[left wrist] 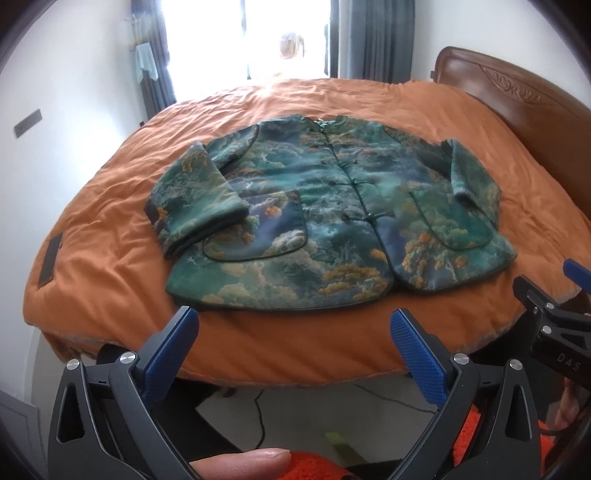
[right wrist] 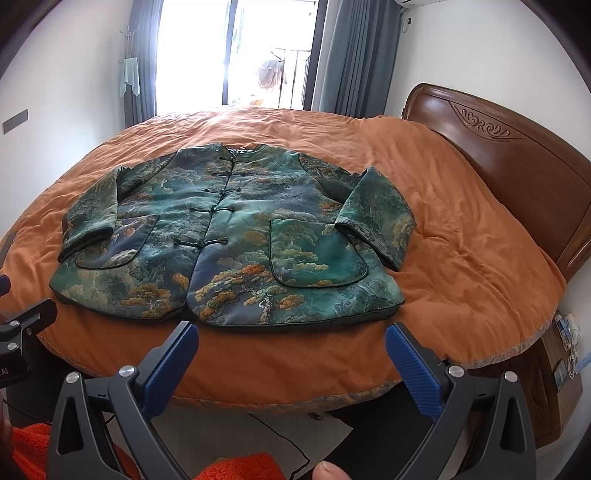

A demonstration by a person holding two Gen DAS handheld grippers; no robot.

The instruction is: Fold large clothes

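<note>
Jacket: my green jacket (left wrist: 332, 206) lies flat on the bed (left wrist: 110, 258), front up, hem toward the near edge, collar toward the far edge by the window (left wrist: 251, 33).
Front: it is closed with a row of knot buttons (right wrist: 221, 210) down the middle — two patch pockets sit low, one on each side.
Sleeves: both are bent inward; the left sleeve (left wrist: 195, 199) lies across the left pocket's (left wrist: 258, 229) corner, the right sleeve (right wrist: 376, 218) rests beside the right pocket (right wrist: 317, 254).
Left gripper: my left gripper (left wrist: 295, 354) hangs over the near edge of the bed, just short of the hem, its blue pads wide apart and holding nothing.
Right gripper: my right gripper (right wrist: 291, 362) is beside it at the same edge — also spread wide, empty, clear of the cloth.
Bed: an orange quilt covers it, and the wooden headboard (right wrist: 517, 155) stands along the right edge.
Thumb: my thumb tip (left wrist: 243, 463) shows below the left gripper.
</note>
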